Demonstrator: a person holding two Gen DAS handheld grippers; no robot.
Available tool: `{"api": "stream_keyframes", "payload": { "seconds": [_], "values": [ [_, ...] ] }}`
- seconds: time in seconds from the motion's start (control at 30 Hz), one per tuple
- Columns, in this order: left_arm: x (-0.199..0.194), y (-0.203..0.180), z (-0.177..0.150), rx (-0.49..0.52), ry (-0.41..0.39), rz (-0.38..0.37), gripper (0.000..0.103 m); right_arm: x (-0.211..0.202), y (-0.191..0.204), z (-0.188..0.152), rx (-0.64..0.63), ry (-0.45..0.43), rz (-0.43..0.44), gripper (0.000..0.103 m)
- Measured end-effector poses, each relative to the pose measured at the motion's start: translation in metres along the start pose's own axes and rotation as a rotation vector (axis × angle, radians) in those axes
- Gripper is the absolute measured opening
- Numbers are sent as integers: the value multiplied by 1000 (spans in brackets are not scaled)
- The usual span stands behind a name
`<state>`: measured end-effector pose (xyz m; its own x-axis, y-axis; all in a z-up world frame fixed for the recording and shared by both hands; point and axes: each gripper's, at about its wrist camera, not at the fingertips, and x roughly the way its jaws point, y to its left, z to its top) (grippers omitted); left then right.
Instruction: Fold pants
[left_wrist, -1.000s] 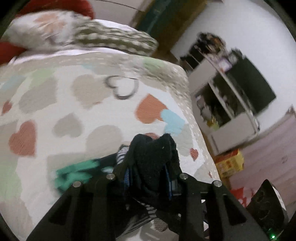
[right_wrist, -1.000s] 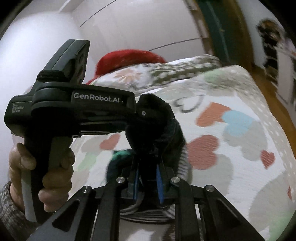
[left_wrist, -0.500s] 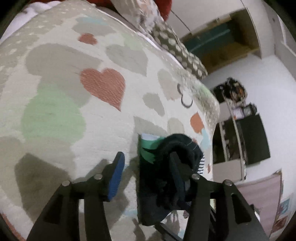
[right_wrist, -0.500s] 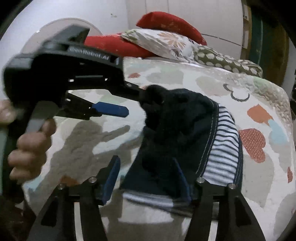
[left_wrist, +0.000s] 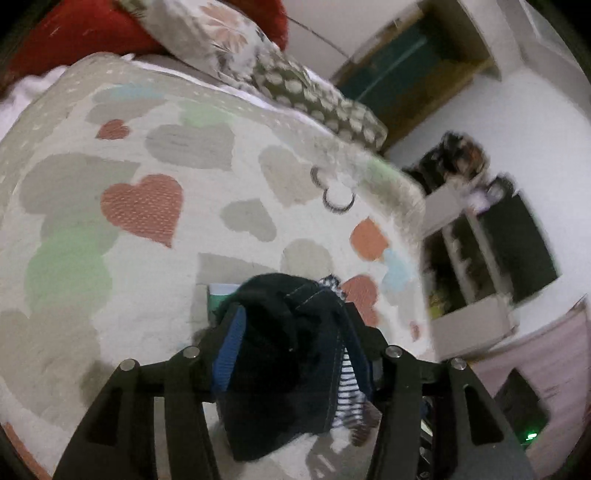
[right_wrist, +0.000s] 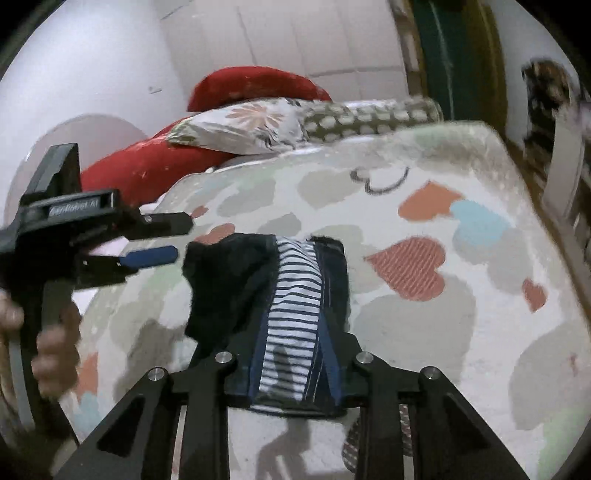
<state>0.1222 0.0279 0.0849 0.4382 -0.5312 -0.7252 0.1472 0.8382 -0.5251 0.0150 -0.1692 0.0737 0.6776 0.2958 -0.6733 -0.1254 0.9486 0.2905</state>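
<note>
Pants (right_wrist: 229, 288): dark navy, lying as a bunched, partly folded heap on the heart-patterned bedspread (right_wrist: 424, 332) of a bed, at the lower centre of both views. A white inner panel with dark stripes (right_wrist: 295, 288) is exposed down the middle of the heap.

Right claw (right_wrist: 295, 325): seen from its own camera at the bottom centre. Its 2 blue-padded fingers flank the near end of the heap. The jaws have just been closing, and the striped fabric fills the gap between the pads, which grip it.

Left claw (right_wrist: 181, 238): in the right wrist view it enters from the left edge, held by a hand (right_wrist: 51, 347) at the lower left. Its jaws have just been opening and stand parted. Pale bedspread shows between the 2 fingers, and their tips end just beside the left edge of the dark heap, with no fabric pinched. In the left wrist view the heap lies straight ahead of these fingers and hides part of them. A green-and-white patch (left_wrist: 221, 295) shows at the heap's upper left edge there; what it is cannot be told.

Background: a red pillow (right_wrist: 147, 170) and a floral pillow (right_wrist: 251, 125) lie at the head of the bed, in the upper part of the frame.
</note>
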Motion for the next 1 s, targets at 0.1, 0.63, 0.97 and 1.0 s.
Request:
{"api": "stream_keyframes", "payload": {
  "seconds": [0.1,0.63,0.97,1.0],
  "values": [
    [31,-5,-8,76,68,270,46,18,0,-4,16,44,33,31],
    [-11,37,-35,-7,-12,169,53,-2,4,9,-53,2,52,32],
    [16,39,-62,-13,54,203,53,86,-5,30,13,190,-42,33],
    [11,37,-64,-2,44,203,53,77,-5,30,22,167,-29,33]
  ]
}}
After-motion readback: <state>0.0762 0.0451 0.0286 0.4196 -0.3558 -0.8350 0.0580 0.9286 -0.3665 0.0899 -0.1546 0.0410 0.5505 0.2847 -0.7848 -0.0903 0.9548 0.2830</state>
